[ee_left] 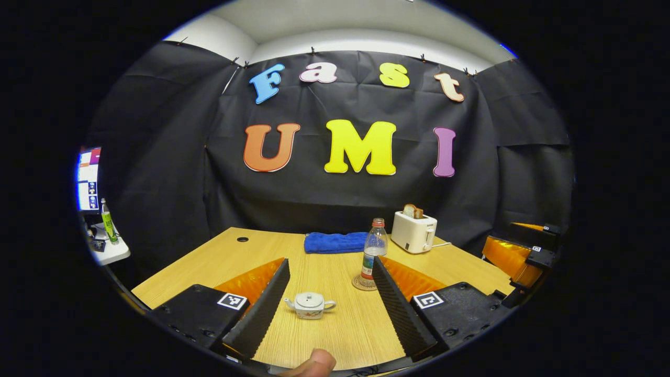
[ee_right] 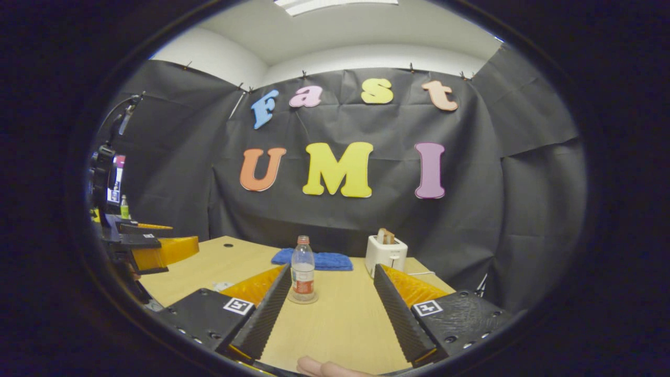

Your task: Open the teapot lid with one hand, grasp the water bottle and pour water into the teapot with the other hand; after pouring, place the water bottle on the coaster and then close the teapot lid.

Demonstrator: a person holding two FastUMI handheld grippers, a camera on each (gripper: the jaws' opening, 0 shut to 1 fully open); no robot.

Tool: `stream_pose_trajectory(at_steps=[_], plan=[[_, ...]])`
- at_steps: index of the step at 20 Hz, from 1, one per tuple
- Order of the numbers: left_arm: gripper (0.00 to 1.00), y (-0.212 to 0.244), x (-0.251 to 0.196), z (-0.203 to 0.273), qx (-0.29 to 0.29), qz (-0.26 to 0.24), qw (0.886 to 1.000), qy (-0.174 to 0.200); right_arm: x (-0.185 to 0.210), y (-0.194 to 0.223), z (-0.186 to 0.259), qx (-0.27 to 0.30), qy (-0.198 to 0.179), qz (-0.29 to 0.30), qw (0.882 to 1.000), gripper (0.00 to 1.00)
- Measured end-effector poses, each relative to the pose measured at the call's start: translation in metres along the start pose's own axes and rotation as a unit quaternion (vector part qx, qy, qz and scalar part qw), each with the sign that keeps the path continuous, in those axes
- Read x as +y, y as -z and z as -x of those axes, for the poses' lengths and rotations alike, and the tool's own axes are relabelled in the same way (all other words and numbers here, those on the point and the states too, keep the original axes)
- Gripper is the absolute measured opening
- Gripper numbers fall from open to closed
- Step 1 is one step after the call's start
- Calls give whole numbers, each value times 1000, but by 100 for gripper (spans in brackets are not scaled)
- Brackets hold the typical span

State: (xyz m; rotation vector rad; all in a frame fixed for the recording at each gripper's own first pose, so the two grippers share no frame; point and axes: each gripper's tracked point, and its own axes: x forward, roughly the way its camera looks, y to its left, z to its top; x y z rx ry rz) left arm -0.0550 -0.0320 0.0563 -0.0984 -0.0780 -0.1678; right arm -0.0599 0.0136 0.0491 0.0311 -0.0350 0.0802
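Both claws, left claw and right claw, gape wide, empty; teapot lidded, water bottle on coaster: nothing started.

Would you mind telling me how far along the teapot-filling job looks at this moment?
Nothing looks done yet. The teapot sits on the table with its lid on, and the water bottle stands capped on the coaster. Nothing is in hand: the left gripper and right gripper are both open and apart from everything. Lifting the lid, pouring, returning the bottle and closing all remain.
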Motion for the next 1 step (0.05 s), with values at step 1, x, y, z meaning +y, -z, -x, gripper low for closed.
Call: stream_pose_trajectory(at_steps=[1], plan=[[99, 2, -3, 2, 2, 2, 1000, 3, 1, 0, 1, -1, 1, 3, 1000, 94]])
